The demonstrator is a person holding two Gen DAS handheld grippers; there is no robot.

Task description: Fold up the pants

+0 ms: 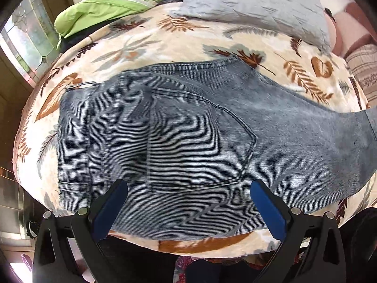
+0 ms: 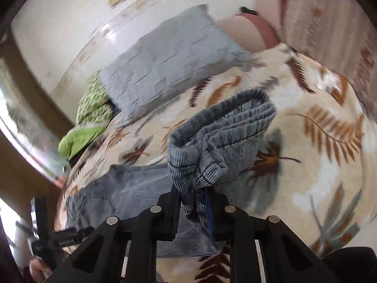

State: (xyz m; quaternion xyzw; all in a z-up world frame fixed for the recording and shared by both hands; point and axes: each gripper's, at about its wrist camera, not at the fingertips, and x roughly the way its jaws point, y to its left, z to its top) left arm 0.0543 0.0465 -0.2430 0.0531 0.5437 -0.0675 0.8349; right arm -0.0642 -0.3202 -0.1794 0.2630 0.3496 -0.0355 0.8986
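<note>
The faded blue-grey denim pants [image 1: 188, 141] are being folded on the bed, on its cream blanket printed with brown and grey leaves [image 1: 146, 40]. In the left wrist view the seat of the pants is lying flat on the blanket, back pocket [image 1: 200, 141] upward, with the waistband toward the green bundle of bedding [image 1: 94, 11] and the legs running off away from it.

The left gripper [image 1: 188, 188] is being held above the near edge of the pants, below the back pocket. Its blue-padded fingers [image 1: 113, 212] are spread wide, and nothing is being gripped between them.

The right gripper [image 2: 195, 193] is pinching a bunched fold of leg fabric [image 2: 221, 139]: its fingers are pressed together on the denim, and the cloth is standing up in ridges beyond the tips, lifted clear of the blanket. The quilted grey pillow [image 2: 169, 63] is lying well beyond this lifted fabric, at the far side of the bed.

The step in hand appears to be the lengthwise fold, with the leg end being raised for carrying toward the waistband. The next move is judged to call for the held fabric being brought over the back pocket and laid down flat, edges matched, while the seat is being steadied by the left gripper so that it is not dragged across the blanket.
</note>
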